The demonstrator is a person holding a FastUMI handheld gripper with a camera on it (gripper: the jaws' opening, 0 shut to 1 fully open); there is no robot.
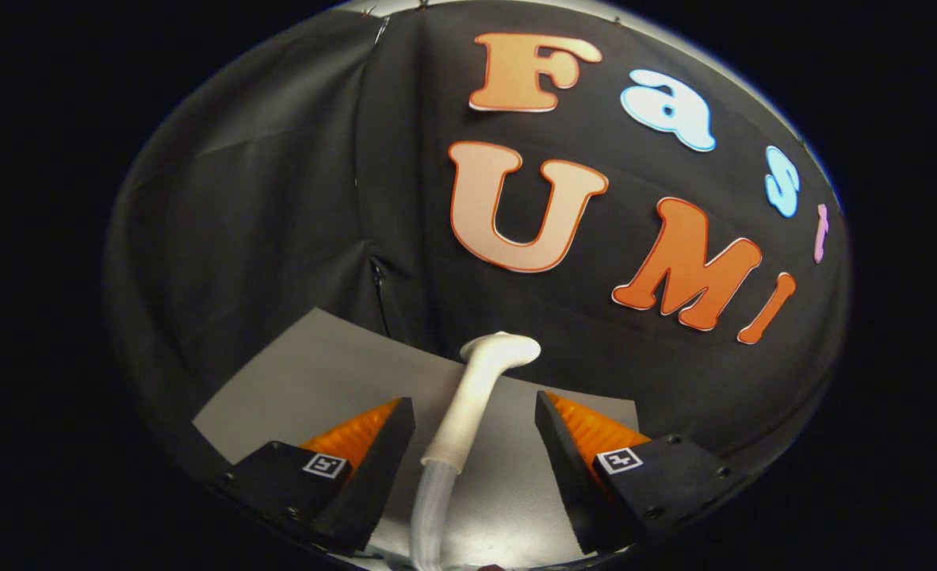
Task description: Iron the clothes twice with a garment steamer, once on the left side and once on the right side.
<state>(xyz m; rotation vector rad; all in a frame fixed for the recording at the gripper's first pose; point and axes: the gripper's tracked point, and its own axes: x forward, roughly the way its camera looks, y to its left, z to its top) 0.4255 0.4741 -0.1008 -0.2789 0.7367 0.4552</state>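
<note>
Nearest the camera, a ribbed translucent hose [430, 515] rises between the jaws of the gripper [475, 424], joining the white curved plastic steamer wand [480, 381]. The jaws stand wide apart, neither touching the wand, apparently lined up for a grasp. The wand stands over the grey worktop [310, 373]. No garment visible

The gripper [475, 420] has its jaws spread wide apart, touching nothing. Between them rises a white garment steamer handle [472, 396], its curved head just beyond the jaws, joined to a ribbed pale hose [430, 507] below. A grey worktop [318, 373] lies underneath.
</note>
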